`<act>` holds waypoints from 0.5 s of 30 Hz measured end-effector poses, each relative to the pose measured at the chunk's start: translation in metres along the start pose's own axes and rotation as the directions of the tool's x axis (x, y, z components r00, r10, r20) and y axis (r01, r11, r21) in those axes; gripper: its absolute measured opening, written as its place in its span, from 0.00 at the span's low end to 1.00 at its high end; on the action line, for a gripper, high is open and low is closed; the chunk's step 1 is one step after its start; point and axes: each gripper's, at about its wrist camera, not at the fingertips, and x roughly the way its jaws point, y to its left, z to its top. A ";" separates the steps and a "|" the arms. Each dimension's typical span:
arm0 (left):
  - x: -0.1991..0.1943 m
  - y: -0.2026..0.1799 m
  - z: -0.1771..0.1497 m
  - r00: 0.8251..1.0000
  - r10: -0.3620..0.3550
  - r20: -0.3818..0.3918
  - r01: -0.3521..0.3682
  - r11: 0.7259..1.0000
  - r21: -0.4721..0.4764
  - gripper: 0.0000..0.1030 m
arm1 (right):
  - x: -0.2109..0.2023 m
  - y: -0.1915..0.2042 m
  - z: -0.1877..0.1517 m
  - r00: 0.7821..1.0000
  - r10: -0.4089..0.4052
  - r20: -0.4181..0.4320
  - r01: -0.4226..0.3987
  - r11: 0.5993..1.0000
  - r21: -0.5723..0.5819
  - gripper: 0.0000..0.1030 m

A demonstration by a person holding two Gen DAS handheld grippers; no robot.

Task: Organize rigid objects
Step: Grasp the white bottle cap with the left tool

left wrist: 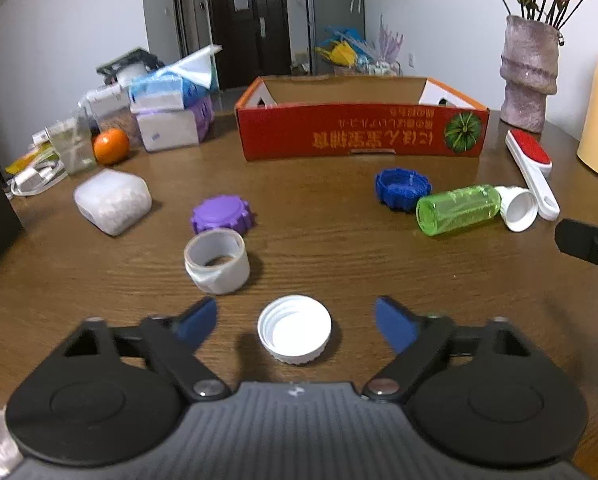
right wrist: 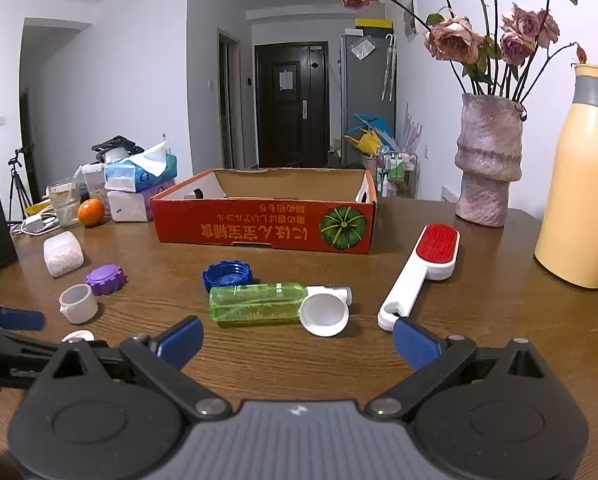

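With the white cap (left wrist: 294, 329) lying open side up on the wooden table (left wrist: 339, 248) right between your left gripper (left wrist: 295, 322)'s spread blue fingers (left wrist: 197, 322), you look to be at the start of a pick: nothing is gripped yet. The cap sits centred in the gap, touching neither finger, so the next move probably calls for closing evenly on its ribbed rim, then carrying it to the red cardboard box (left wrist: 361, 136) at the far side. Just beyond the cap, to the left, stand the tape roll (left wrist: 216, 261) and purple lid (left wrist: 220, 215). Your right gripper (right wrist: 297, 340) is also spread wide and holds nothing, near the green bottle (right wrist: 257, 303) and lint brush (right wrist: 421, 272).
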 end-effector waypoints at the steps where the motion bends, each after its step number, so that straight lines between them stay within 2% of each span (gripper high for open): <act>1: 0.003 0.001 0.000 1.000 -0.010 -0.015 0.010 1.000 -0.004 0.67 | 0.001 0.000 0.000 1.000 0.000 -0.002 0.000 1.000 0.001 0.98; 2: 0.006 0.001 0.000 0.999 -0.021 -0.030 0.021 1.000 -0.008 0.62 | 0.001 0.001 0.000 1.000 0.001 -0.004 -0.001 1.000 0.001 0.98; 3: 0.009 0.001 -0.001 0.998 -0.038 -0.046 0.038 0.999 -0.009 0.48 | 0.002 0.001 0.000 1.000 0.001 -0.006 -0.001 1.000 0.001 0.98; 4: 0.010 0.001 -0.002 0.997 -0.055 -0.049 0.054 0.998 -0.011 0.41 | 0.002 0.001 0.000 1.000 0.000 -0.008 0.000 1.000 0.000 0.98; 15: -0.002 0.001 0.002 0.997 -0.075 0.017 0.075 0.997 -0.008 0.40 | 0.010 0.002 -0.003 1.000 0.002 -0.023 -0.002 1.000 0.000 0.98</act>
